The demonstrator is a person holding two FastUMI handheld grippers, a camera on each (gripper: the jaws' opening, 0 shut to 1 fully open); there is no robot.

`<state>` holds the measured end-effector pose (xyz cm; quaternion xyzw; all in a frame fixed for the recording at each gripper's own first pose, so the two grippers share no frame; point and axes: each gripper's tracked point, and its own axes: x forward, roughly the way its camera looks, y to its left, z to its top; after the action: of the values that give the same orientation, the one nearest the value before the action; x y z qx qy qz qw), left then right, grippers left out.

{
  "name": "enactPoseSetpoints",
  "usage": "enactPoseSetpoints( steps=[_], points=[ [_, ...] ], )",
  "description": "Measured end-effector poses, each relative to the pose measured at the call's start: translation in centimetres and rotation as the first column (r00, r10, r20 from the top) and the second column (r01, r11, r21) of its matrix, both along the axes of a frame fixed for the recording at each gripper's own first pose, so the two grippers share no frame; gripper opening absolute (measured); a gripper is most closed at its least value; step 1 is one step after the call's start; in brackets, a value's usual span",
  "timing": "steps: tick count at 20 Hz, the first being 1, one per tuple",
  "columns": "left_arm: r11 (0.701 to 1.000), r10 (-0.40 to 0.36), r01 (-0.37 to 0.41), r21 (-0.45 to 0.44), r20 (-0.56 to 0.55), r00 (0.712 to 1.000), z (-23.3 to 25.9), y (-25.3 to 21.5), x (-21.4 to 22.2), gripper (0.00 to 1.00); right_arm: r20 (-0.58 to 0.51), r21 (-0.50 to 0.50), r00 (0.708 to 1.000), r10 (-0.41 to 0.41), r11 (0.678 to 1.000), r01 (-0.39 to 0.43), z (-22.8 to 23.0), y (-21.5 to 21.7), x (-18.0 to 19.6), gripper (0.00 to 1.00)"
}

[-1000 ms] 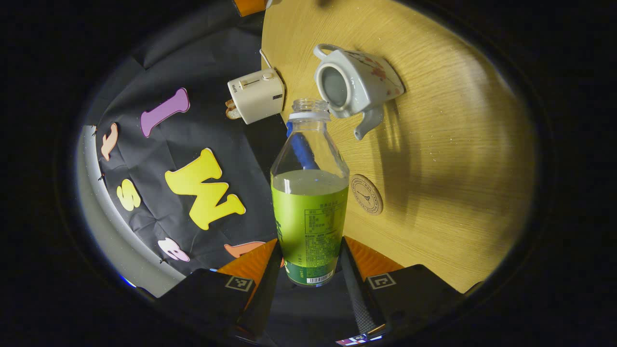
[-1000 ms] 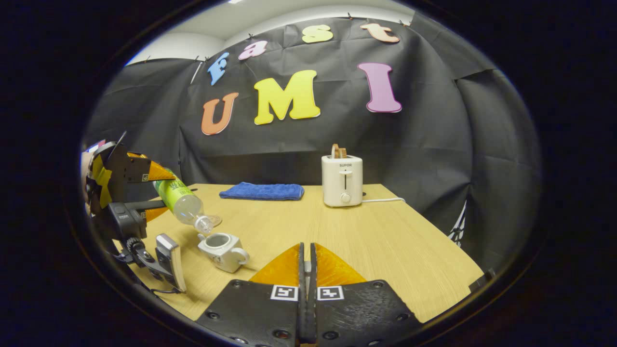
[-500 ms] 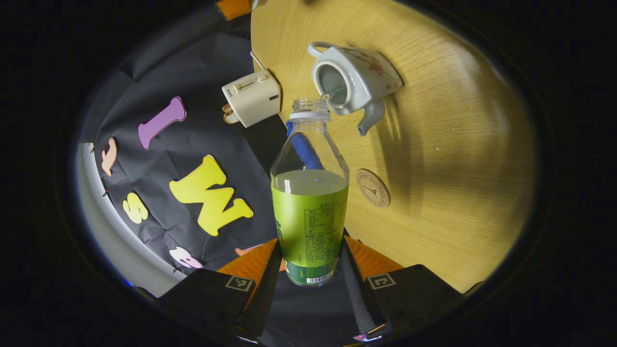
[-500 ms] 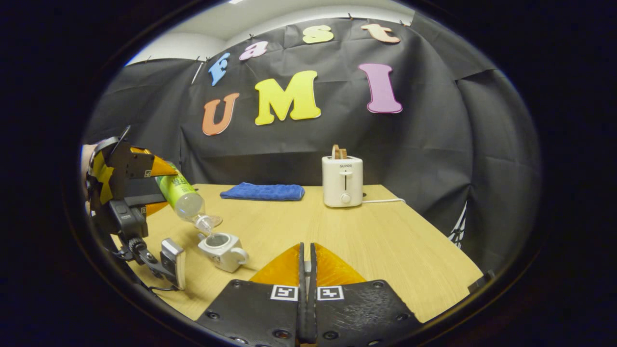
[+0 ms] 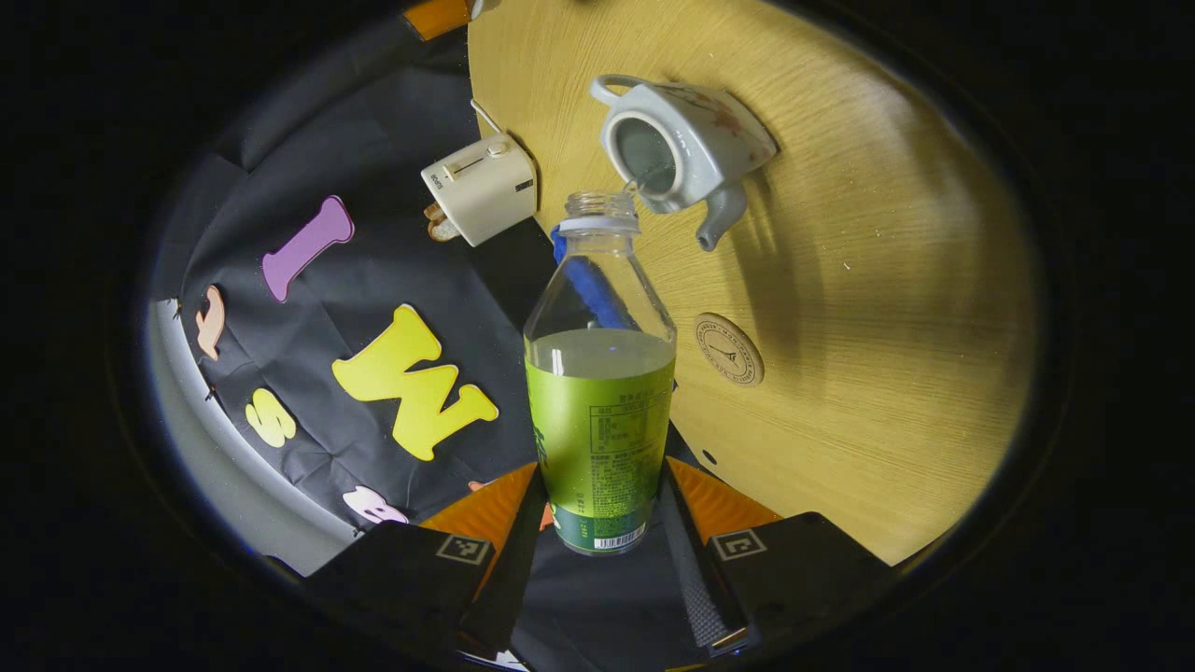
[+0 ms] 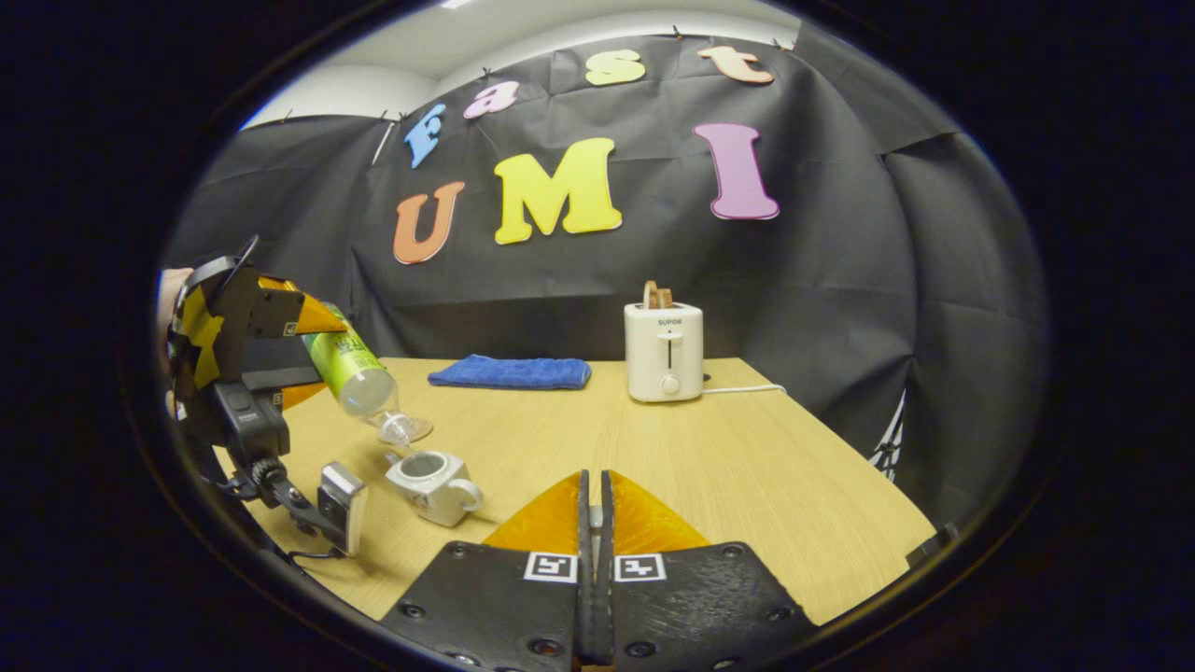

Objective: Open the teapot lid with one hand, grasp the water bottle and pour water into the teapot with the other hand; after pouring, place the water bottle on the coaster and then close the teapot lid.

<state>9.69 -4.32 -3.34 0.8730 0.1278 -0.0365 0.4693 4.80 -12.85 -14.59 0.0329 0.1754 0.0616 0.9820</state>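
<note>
Gripping the water bottle (image 5: 600, 411) low on its green label between both fingers, left gripper (image 5: 597, 523) tipped it neck-down over the table (image 5: 868, 308), open mouth right at the rim of the lidless teapot (image 5: 677, 149), a thin thread of water running in. Seen from the right gripper view, same bottle (image 6: 359, 378) slanted above the teapot (image 6: 431, 481) at the table's left, blue cloth (image 6: 511, 372) and white toaster (image 6: 664, 351) behind. Right gripper (image 6: 593, 560) clenched tight, fingers pressed together, anything pinched there impossible to tell; round coaster (image 5: 728, 348) bare on the wood, near the teapot's spout.
</note>
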Motion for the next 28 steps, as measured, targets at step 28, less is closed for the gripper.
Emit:
enactPoseSetpoints(
  steps=[28],
  points=[
    [0.995,-0.072,0.066,0.08,0.068,0.995,2.7,-1.7,0.4,0.71,0.011,0.009,1.0,-0.008,1.0,0.008,0.6,-0.7,-0.4,0.0]
  ],
)
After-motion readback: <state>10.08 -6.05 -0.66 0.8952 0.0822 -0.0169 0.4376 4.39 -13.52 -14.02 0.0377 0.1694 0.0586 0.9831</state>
